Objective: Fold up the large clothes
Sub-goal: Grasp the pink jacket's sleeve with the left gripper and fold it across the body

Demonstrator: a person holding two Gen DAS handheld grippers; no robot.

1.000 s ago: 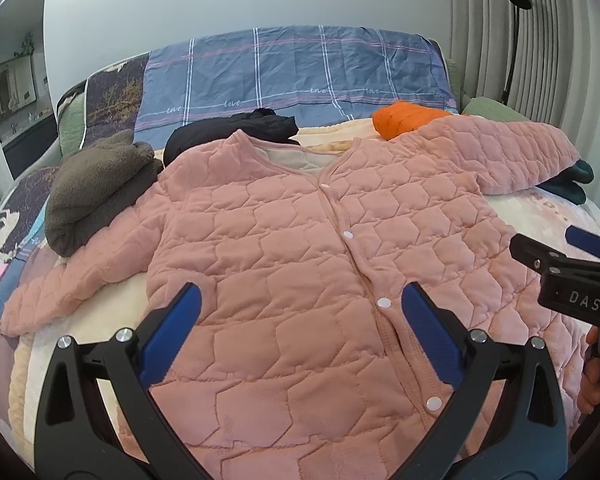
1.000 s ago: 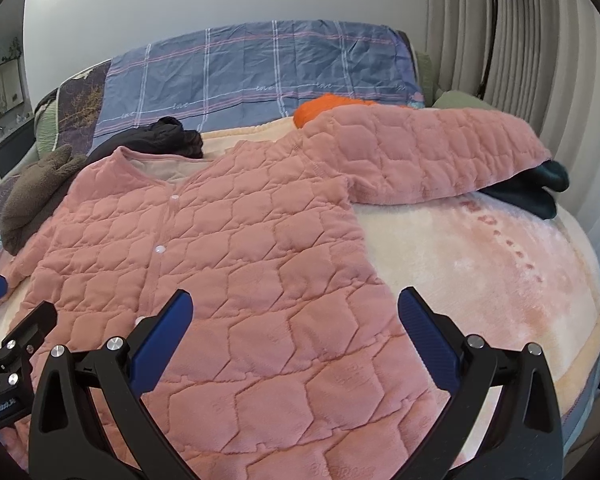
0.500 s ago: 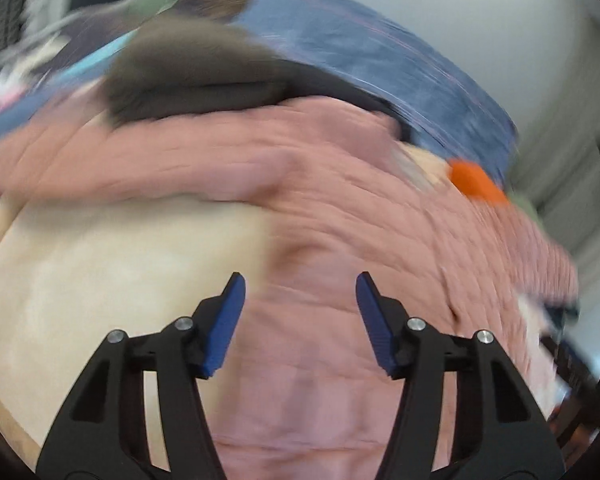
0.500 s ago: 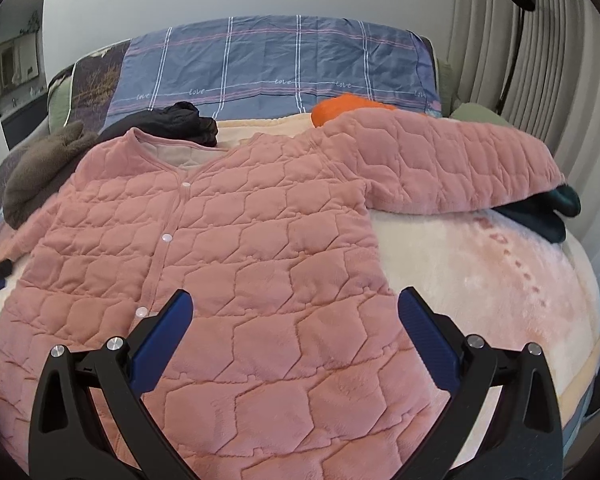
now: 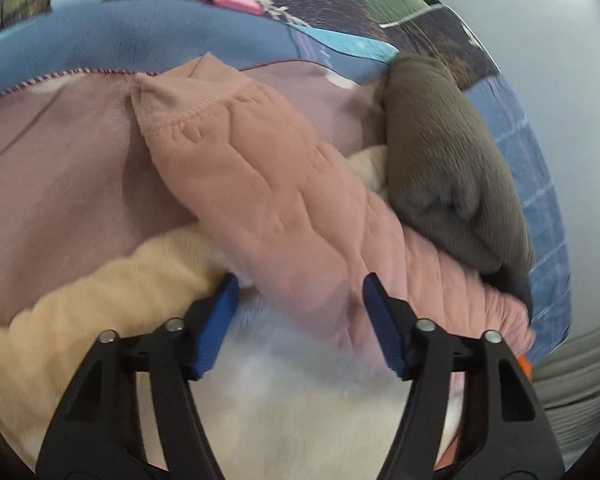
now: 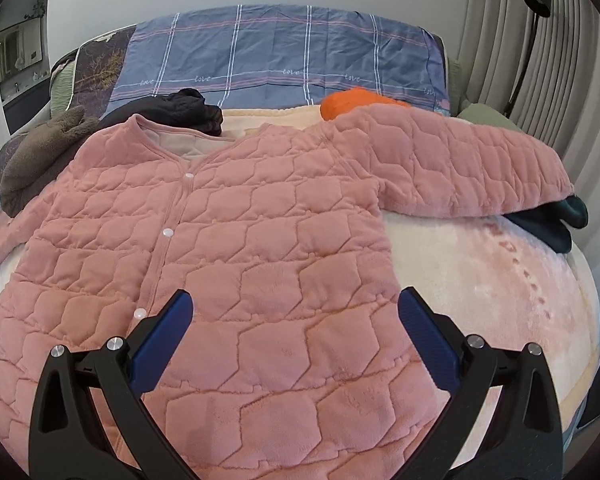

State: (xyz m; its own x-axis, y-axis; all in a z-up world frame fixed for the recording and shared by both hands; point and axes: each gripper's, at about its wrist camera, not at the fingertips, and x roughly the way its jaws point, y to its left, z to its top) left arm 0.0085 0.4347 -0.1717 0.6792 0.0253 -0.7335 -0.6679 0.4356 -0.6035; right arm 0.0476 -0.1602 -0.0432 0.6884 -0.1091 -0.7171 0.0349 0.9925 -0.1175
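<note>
A pink quilted jacket [image 6: 260, 248] lies face up and buttoned on the bed, both sleeves spread out. My right gripper [image 6: 294, 312] is open and empty, hovering above the jacket's lower front. My left gripper [image 5: 296, 304] is open, close over the jacket's left sleeve [image 5: 268, 192]. That sleeve runs up between the two blue pads [image 5: 220, 316] to its cuff [image 5: 180, 100]. The pads do not grip it. The right sleeve [image 6: 460, 168] stretches toward the curtain.
A brown fleece garment [image 5: 448, 160] lies beside the left sleeve; it also shows in the right wrist view [image 6: 40, 152]. A black garment [image 6: 184, 112], an orange one [image 6: 352, 102] and a dark teal one [image 6: 556, 220] lie around the jacket. A blue plaid pillow [image 6: 284, 60] stands at the head.
My left gripper swung left from the jacket's hem to the left sleeve near its cuff and its jaws narrowed. My right gripper stayed over the lower front, shifting slightly.
</note>
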